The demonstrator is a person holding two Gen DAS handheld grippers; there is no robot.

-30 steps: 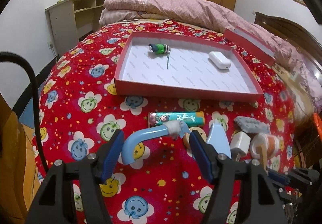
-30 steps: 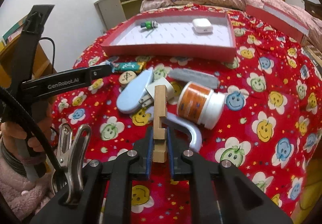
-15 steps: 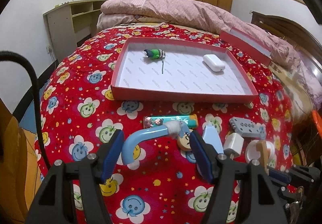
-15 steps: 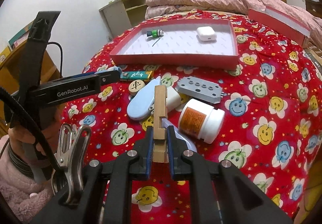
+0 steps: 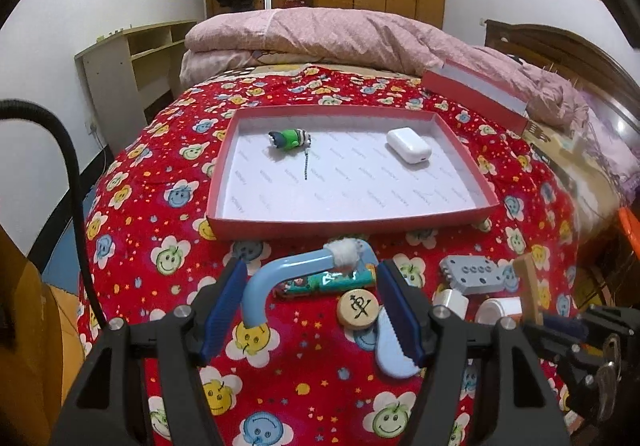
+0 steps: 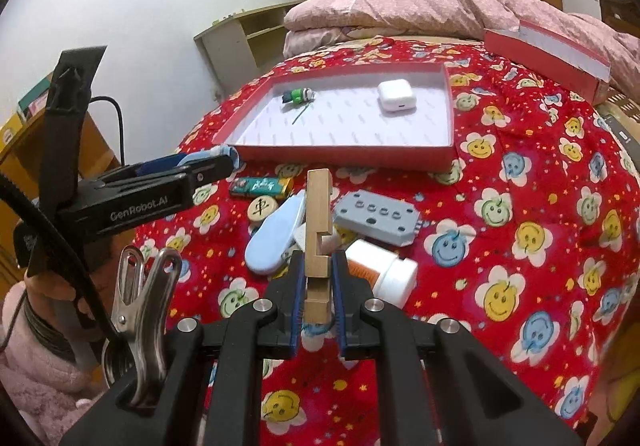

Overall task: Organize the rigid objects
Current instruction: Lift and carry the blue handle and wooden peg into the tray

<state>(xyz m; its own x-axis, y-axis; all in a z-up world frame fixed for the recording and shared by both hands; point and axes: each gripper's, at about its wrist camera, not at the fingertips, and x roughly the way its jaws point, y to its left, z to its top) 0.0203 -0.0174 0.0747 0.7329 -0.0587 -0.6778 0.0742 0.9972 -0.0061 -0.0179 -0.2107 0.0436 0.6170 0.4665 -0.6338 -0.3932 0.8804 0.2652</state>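
My left gripper (image 5: 310,306) is shut on a light blue bent tube (image 5: 280,278) with a white wad at its tip and holds it above the red flowered bedspread. My right gripper (image 6: 316,286) is shut on a notched wooden block (image 6: 318,230), held upright. The red tray (image 5: 352,224) lies ahead, holding a green toy (image 5: 290,138) and a white earbud case (image 5: 408,145). Under the grippers lie a green lighter (image 6: 260,186), a wooden chess piece (image 6: 262,207), a blue oval case (image 6: 276,234), a grey block (image 6: 376,215) and a white bottle (image 6: 380,270).
The tray's red lid (image 6: 548,53) lies at the far right against a pink quilt (image 5: 340,33). A shelf unit (image 5: 132,61) stands left of the bed. The left gripper's body (image 6: 132,201) shows in the right wrist view. A metal clip (image 6: 140,302) hangs on the right gripper.
Both grippers have risen and pulled back with their loads; the tube and the block sit higher above the pile, and the tray looks farther away.
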